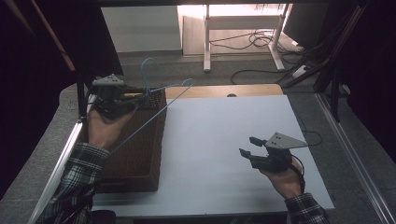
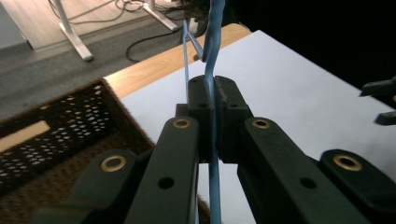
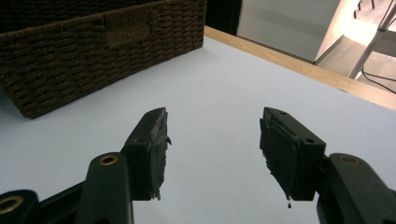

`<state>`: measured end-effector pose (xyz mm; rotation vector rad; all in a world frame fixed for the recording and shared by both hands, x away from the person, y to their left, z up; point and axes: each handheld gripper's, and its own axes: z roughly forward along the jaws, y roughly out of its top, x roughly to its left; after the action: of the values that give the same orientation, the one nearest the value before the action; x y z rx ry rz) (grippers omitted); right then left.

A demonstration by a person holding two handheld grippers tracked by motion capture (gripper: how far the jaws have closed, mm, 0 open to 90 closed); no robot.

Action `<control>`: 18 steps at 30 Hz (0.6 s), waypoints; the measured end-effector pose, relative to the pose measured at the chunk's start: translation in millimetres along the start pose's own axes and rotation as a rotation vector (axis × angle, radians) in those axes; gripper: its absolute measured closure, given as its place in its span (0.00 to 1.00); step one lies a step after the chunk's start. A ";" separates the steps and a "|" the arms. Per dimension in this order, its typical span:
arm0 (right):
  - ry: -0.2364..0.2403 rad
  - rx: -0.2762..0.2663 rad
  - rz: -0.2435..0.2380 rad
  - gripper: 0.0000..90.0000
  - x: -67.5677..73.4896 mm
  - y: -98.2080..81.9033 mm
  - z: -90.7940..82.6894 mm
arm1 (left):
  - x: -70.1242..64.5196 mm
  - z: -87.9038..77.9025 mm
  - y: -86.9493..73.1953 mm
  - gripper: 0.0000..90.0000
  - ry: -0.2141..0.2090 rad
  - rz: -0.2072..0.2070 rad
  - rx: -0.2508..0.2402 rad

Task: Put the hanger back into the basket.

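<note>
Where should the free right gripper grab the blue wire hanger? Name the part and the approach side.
Take the hanger on its long straight bar, probably from the table side: the left gripper is shut near the hook, and the bar slopes bare above the basket. The right gripper is open and empty.

Left gripper clamps blue hanger, seemingly wire, beside basket.

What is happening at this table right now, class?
A person holds a hand-held gripper in each hand. The left hand-held gripper is shut on a thin blue wire clothes hanger, which it holds up above the dark brown woven wicker basket at the left of the white table. The right hand-held gripper is over the table with its jaws apart and nothing between them.
</note>
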<state>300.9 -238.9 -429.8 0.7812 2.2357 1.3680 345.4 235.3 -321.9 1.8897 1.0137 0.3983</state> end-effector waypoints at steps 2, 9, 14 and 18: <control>0.001 0.003 -0.008 0.46 0.5 -0.5 0.9 | 6.4 -0.5 -3.3 0.97 0.011 0.004 -0.003; 0.001 0.015 -0.028 0.45 2.6 -1.0 2.6 | 26.7 -0.8 -14.0 0.97 0.044 0.007 -0.009; 0.003 0.017 -0.030 0.45 2.7 -1.4 2.8 | 39.4 -4.4 -26.4 0.97 0.078 -0.020 -0.017; 0.004 0.022 -0.030 0.46 2.8 -1.6 3.3 | 50.4 -10.3 -42.0 0.97 0.105 -0.047 -0.024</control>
<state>300.3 -235.4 -432.8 0.7496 2.2603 1.3339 349.3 290.5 -358.7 1.8354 1.1157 0.4840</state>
